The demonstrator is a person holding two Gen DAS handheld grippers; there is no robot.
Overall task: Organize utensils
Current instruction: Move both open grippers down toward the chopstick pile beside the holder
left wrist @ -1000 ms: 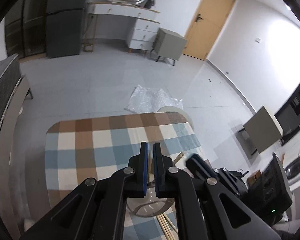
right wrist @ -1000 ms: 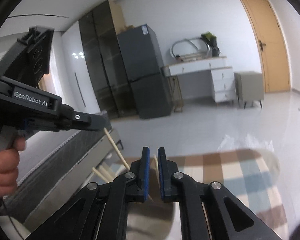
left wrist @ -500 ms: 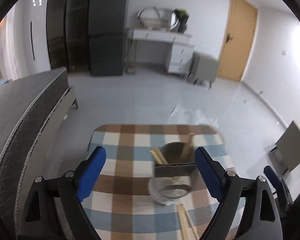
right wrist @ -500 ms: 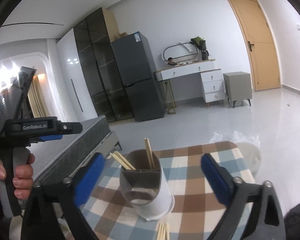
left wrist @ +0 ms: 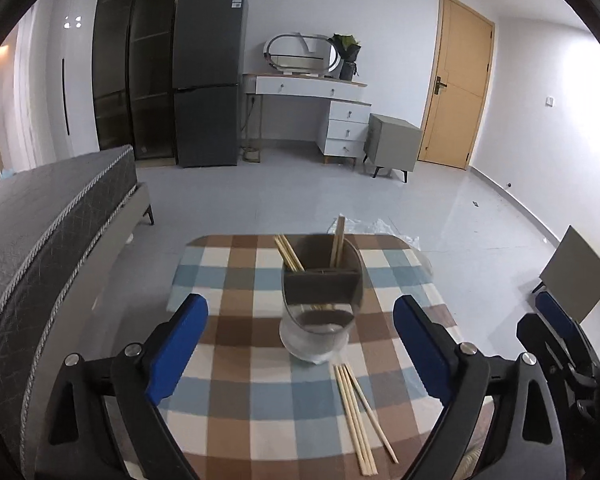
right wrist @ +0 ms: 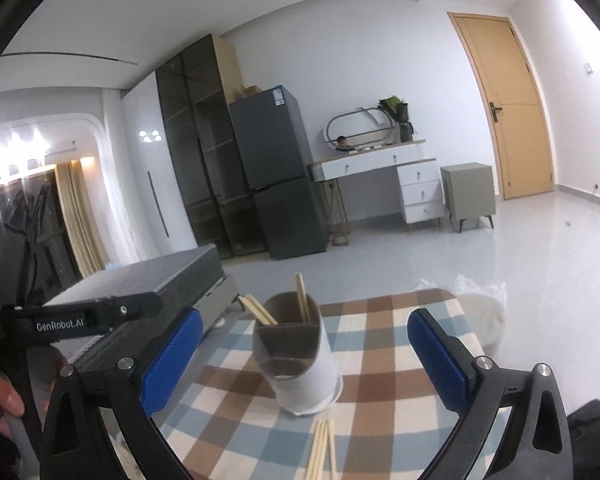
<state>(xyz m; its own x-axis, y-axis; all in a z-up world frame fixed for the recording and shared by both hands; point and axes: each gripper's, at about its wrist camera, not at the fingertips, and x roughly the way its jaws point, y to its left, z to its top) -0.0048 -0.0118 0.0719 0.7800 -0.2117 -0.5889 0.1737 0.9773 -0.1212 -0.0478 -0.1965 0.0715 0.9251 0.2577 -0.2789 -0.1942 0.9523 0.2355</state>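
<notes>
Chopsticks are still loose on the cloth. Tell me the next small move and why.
Probably lower the right gripper, open and empty, toward the loose chopsticks lying in front of the holder and close on them. The holder already has chopsticks standing in both rear compartments, and the left gripper is also open and holds nothing.

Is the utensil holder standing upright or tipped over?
Upright. The utensil holder stands on its base on the checked tablecloth, open end up, with chopsticks poking from the top.
</notes>
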